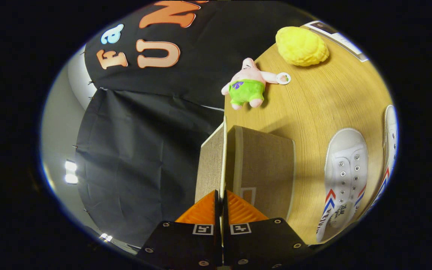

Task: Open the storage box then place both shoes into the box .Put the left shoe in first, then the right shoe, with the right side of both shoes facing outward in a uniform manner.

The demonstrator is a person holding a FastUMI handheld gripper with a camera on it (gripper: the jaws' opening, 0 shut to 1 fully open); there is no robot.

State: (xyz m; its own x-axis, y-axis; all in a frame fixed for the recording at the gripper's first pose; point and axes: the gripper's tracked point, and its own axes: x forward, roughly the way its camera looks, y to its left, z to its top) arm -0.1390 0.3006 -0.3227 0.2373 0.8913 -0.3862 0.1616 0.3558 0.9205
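Gripper view: tongs (221, 195) pinch the storage box's lid (221, 157) edge-on, probably swinging it open; beyond the box (264, 168), two white shoes (345, 176) wait on the tabletop (313, 105).

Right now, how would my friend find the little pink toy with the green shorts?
Start at the round light wooden table, where a beige fabric storage box stands with its thin lid pinched between the orange gripper fingers. Look beyond the box to the table's edge by the black cloth: the small pink star-shaped plush toy lies there. Its green shorts set it apart from the fuzzy yellow lump nearby.
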